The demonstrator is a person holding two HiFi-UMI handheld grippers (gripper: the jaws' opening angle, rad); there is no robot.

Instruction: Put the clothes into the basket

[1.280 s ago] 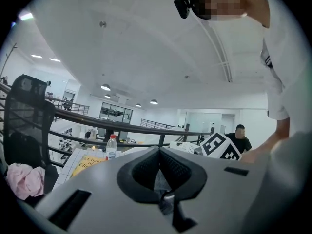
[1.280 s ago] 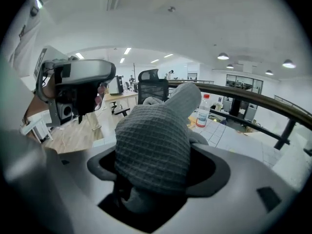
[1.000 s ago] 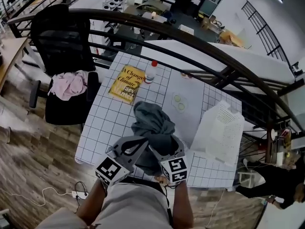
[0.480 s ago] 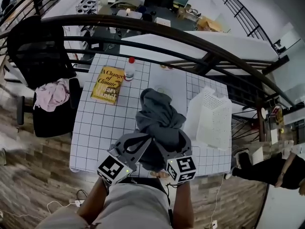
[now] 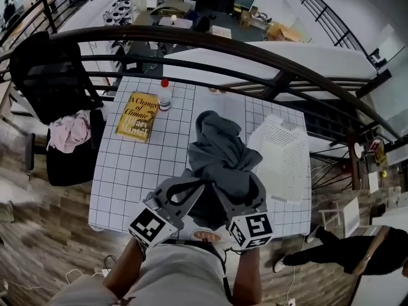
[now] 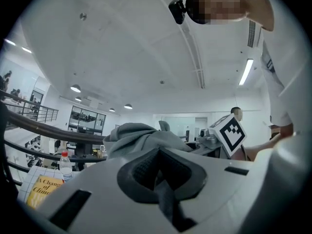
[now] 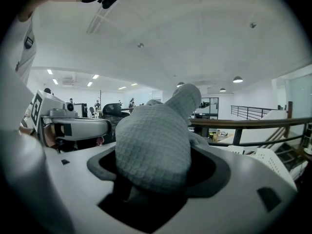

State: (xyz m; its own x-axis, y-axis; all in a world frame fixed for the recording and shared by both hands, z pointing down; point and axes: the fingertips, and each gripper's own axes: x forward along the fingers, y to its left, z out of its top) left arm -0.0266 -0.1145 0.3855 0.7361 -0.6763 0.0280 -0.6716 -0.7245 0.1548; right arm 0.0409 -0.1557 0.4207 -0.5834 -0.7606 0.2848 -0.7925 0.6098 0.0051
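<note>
Grippers two, garment one

We count two grippers. The left gripper (image 6: 161,172) pinches a thin fold and the right gripper (image 7: 153,167) is clamped wide on a thick wad, both of one grey garment (image 5: 220,155). It is waffle-textured, bunched and creased, and it is held up over the gridded table (image 5: 127,171), just left of the one white perforated basket (image 5: 287,161). Farther out lie one yellow book (image 5: 136,116), one red-capped bottle (image 5: 164,95), and one pink garment (image 5: 69,132) on a black chair (image 5: 48,75).
</note>
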